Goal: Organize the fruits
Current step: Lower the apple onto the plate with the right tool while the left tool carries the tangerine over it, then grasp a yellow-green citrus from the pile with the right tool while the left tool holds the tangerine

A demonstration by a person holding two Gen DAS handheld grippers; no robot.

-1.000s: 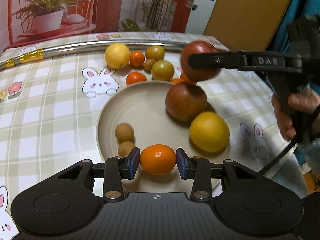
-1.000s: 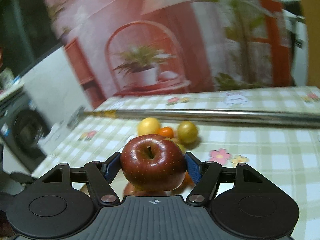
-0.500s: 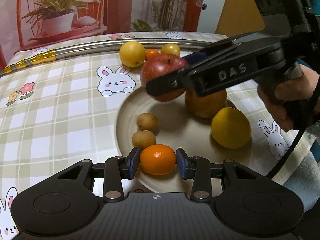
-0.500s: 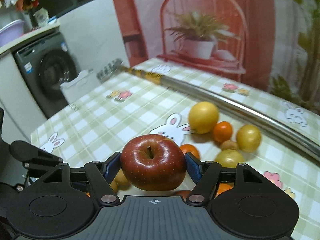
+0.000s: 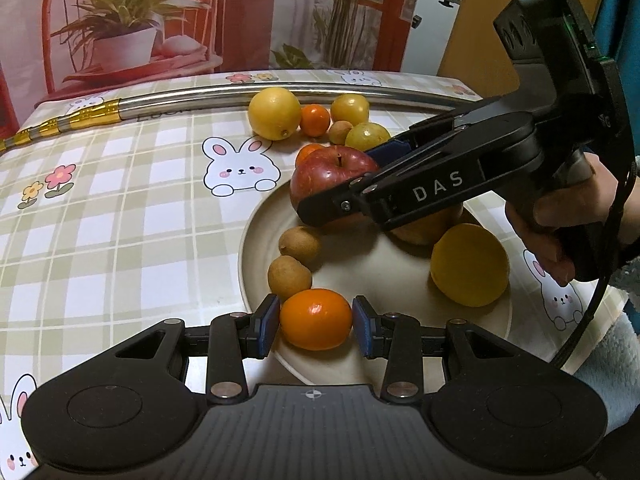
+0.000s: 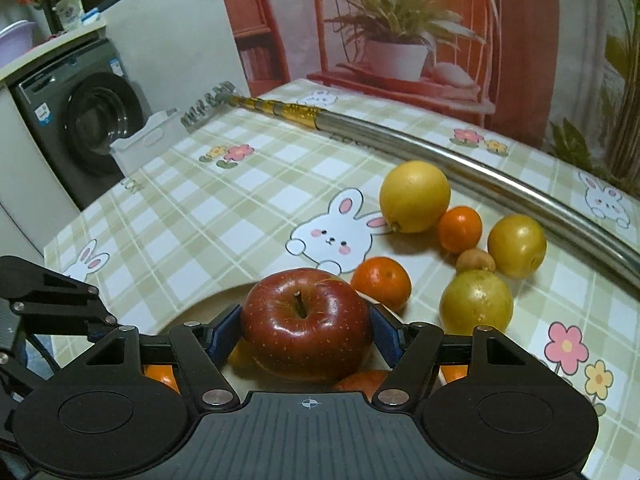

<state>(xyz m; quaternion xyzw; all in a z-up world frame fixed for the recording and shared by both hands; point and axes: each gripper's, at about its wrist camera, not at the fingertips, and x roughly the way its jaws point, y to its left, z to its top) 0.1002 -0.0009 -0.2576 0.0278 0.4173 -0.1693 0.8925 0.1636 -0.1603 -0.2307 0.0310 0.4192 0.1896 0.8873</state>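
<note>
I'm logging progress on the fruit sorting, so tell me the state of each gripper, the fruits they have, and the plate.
Left gripper: shut on the orange.
Orange: held low over the plate's near rim.
Right gripper: shut on the red apple.
Red apple: held upright, stem up, above the plate's far side.
Plate: holds two small brown fruits, a yellow fruit and another apple.

Two apples (image 5: 332,172), three mandarins (image 5: 315,319), one plate (image 5: 256,240).
</note>
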